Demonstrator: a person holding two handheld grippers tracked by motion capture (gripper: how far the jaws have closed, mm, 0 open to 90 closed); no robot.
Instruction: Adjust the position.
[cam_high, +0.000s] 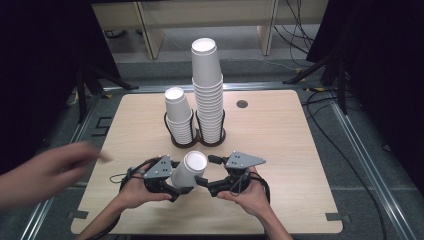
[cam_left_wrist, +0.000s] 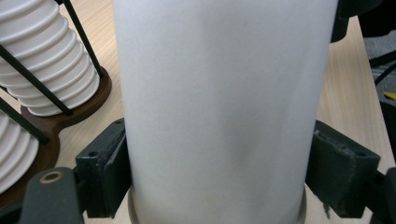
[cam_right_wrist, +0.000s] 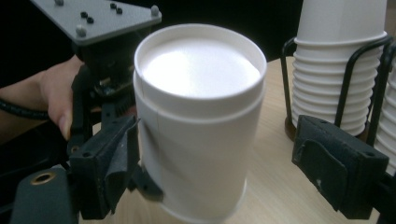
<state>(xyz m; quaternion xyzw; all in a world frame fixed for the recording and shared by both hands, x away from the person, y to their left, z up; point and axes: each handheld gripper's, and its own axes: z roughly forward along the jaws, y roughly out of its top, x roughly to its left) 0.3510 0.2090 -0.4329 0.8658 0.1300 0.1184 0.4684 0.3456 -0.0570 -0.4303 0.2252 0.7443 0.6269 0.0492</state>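
Observation:
An upside-down white paper cup (cam_high: 192, 165) is tilted just above the wooden table (cam_high: 280, 150) near its front edge. My left gripper (cam_high: 176, 186) is shut on the cup's lower part. In the left gripper view both black pads (cam_left_wrist: 105, 172) press on the cup's wall (cam_left_wrist: 219, 107). My right gripper (cam_high: 209, 171) comes in from the right and stands open around the same cup (cam_right_wrist: 201, 121). Its left pad (cam_right_wrist: 109, 168) is at the cup's side, and its right pad (cam_right_wrist: 338, 165) stands clear of it.
Behind the cup a dark two-ring holder (cam_high: 197, 141) carries a tall stack of white cups (cam_high: 207, 95) and a shorter stack (cam_high: 179, 117). A blurred hand of another person (cam_high: 50, 170) reaches in at the left. A round grommet (cam_high: 242, 104) sits at the back.

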